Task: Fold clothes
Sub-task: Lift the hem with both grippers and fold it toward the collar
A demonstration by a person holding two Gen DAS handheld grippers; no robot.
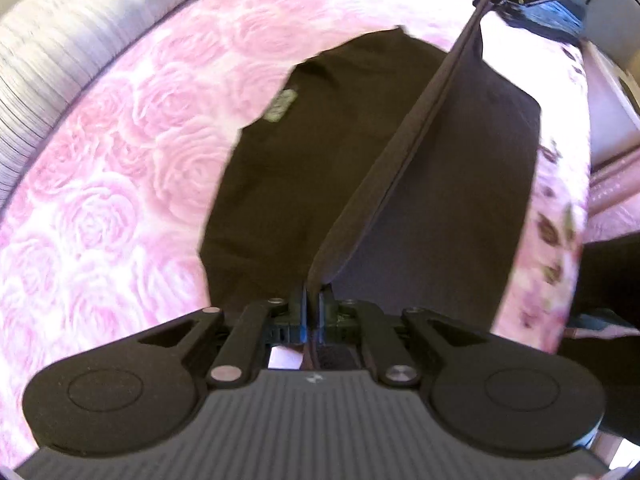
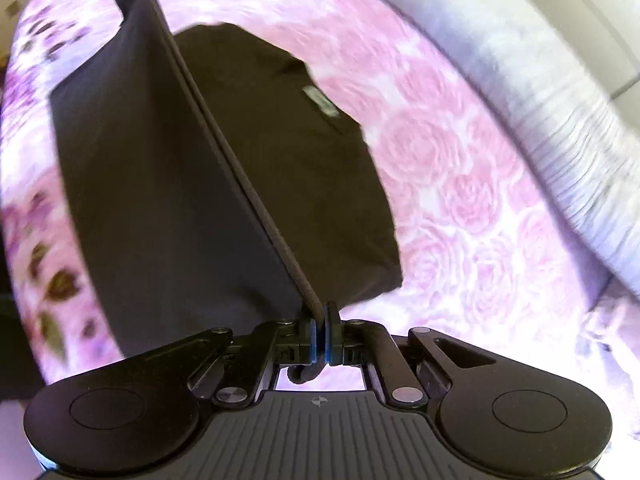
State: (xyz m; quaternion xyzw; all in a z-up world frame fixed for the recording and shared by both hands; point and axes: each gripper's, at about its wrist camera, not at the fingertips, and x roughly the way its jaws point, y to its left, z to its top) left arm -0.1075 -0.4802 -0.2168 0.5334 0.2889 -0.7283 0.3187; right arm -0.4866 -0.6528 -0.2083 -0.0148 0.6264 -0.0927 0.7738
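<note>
Garment: a dark, matte piece of clothing on a bed, with one hemmed edge lifted and stretched taut between the two claws. At the bottom centre of the left view, the left claw is pinched tight on one end of that edge; at the bottom centre of the right view, the right claw is clamped on the other end, a bit of cloth bunching behind its jaws.

From each claw the hem runs as a straight ridge toward the upper part of the frame, where the other claw shows small: the right one at upper right of the left view, the left one at upper left of the right view. The raised flap hangs on one side of the ridge, and the flat body lies on the other.

The fold seems to be midway. To do it well, I judge that both claws should travel together at equal height, keeping the hem tight so that no slack wrinkles in, and lay the edge square over the body.

The cloth looks soft, thin and limp, likely a knit. A small greenish label sits near the far edge. The bed cover is pink with a rose print; beyond it lies a pale ribbed bolster.
</note>
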